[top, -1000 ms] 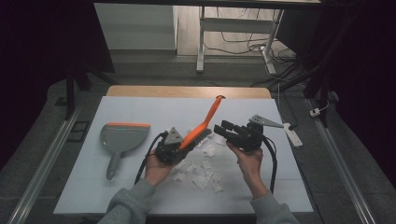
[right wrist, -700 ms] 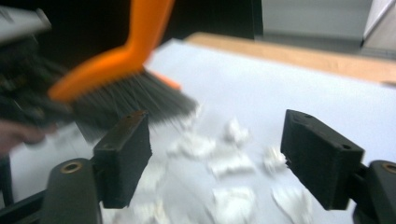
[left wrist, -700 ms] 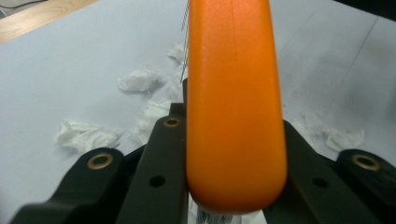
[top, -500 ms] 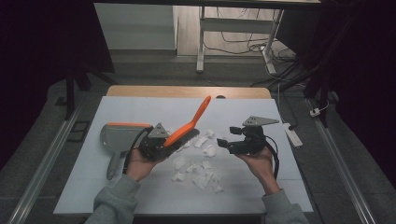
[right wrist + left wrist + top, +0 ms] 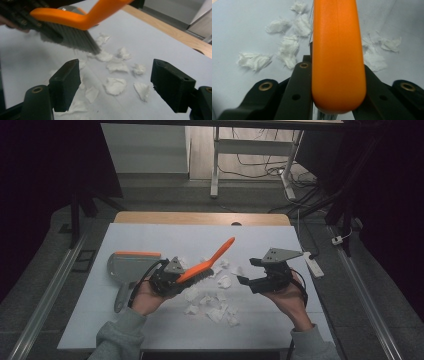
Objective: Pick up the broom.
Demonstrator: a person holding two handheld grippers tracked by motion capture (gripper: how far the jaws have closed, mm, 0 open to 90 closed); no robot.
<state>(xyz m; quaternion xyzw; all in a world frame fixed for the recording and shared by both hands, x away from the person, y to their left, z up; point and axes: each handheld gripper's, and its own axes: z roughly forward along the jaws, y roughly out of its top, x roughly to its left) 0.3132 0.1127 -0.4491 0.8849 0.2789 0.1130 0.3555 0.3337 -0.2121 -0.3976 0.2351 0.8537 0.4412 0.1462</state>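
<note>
While clamped at its orange handle end in the left gripper (image 5: 172, 279), the brush (image 5: 207, 265) sits tilted over the middle of the bench (image 5: 165, 237), handle rising up and away toward the far right, grey bristles (image 5: 75, 37) pointing down just above the paper scraps (image 5: 215, 300). Left gripper view: both black jaws pressed against the sides of the orange handle (image 5: 337, 55), scraps spread on the white surface beyond. Scraps are torn white tissue bits scattered mid-bench, between the two hands and slightly nearer the person. Right gripper (image 5: 250, 272) is held off to the right of the pile, jaws spread wide with nothing between them; the right gripper view looks past them at the scraps and the brush head. Grey dustpan (image 5: 122, 267) with an orange edge lies flat on the bench left of the left hand (image 5: 145, 297), handle pointing toward the near edge. Right hand (image 5: 287, 295) holds its gripper above the surface.
</note>
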